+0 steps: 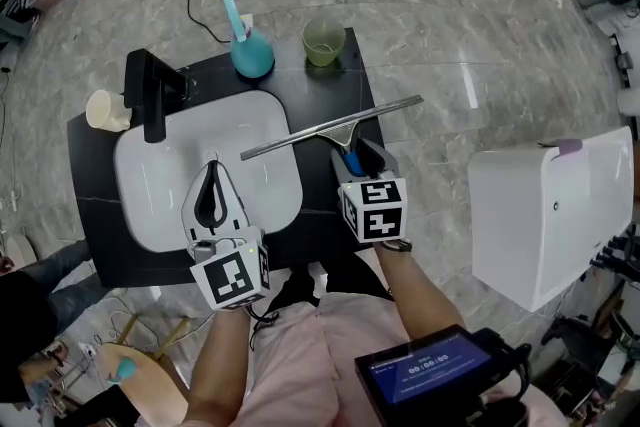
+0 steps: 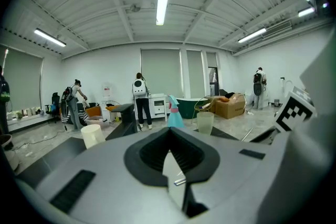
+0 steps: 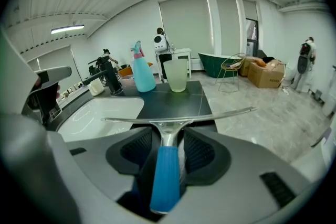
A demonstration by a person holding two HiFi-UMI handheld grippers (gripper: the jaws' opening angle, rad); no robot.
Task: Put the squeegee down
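Right gripper [image 1: 352,155] [image 3: 167,136]: jaws open, standing either side of the squeegee's blue handle without pressing on it.
Squeegee [image 1: 330,127] [image 3: 165,176]: metal blade slants across the black counter [image 1: 320,80], from over the sink's right rim to past the counter's right edge.
Left gripper [image 1: 213,170] [image 2: 169,132]: jaws closed, nothing between them (it hangs over the sink).
Sink [image 1: 135,155]: white, set in the counter.
Behind: teal bottle [image 1: 250,50] and green cup [image 1: 323,40], side by side.

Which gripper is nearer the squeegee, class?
Right. The right gripper has the squeegee between its open jaws, at the blue handle; the left gripper is shut over the sink, not touching it.
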